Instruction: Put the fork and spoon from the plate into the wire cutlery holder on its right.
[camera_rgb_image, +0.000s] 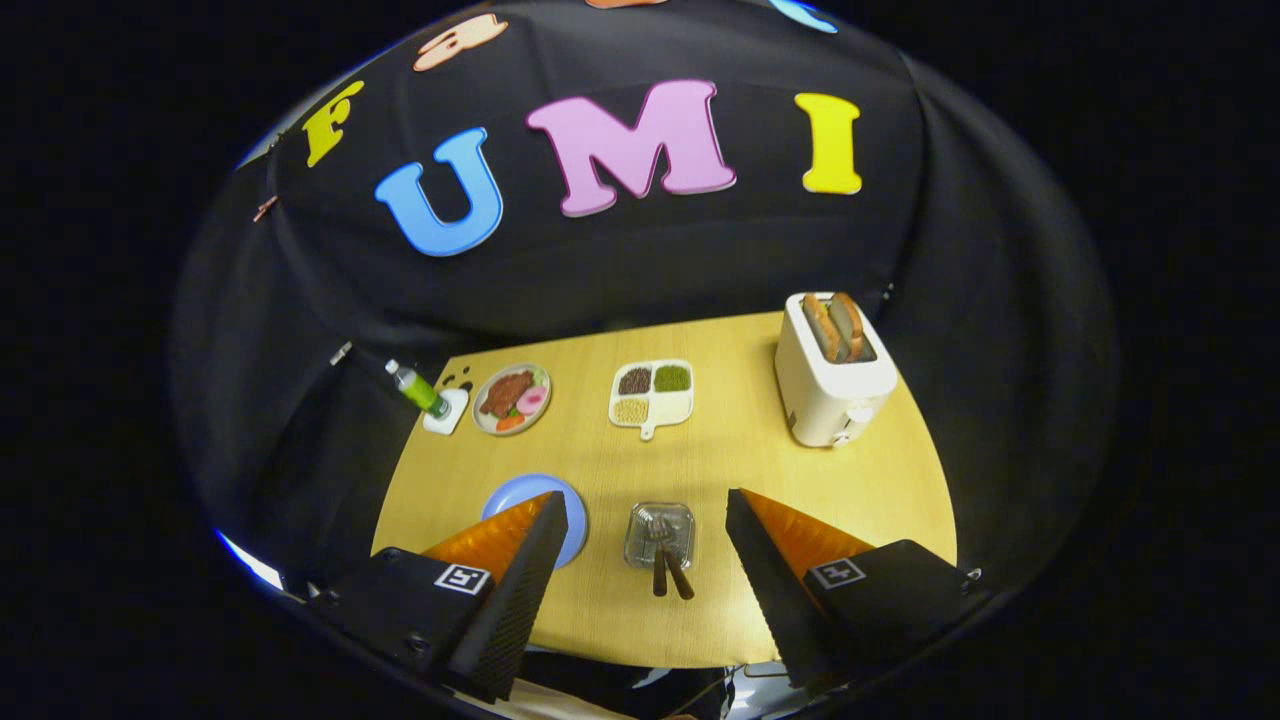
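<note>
The gripper (640, 540) hangs well above the table (740, 470), its two fingers spread wide and holding nothing. Between them, near the table's front edge, stands the wire cutlery holder (660, 535). Two utensils (668, 570) rest in it with their brown handles leaning out toward the front edge; I take these to be the fork and spoon, though the heads are too small to tell apart. The blue plate (530, 495) lies just to the holder's left, partly hidden behind one finger, and its visible part is bare. By that evidence the transfer looks complete.

Along the back edge sit a bottle (418, 390), a plate of food (511, 398) and a divided tray (652, 395); a toaster (833, 372) occupies the back right corner, clear of the work.
</note>
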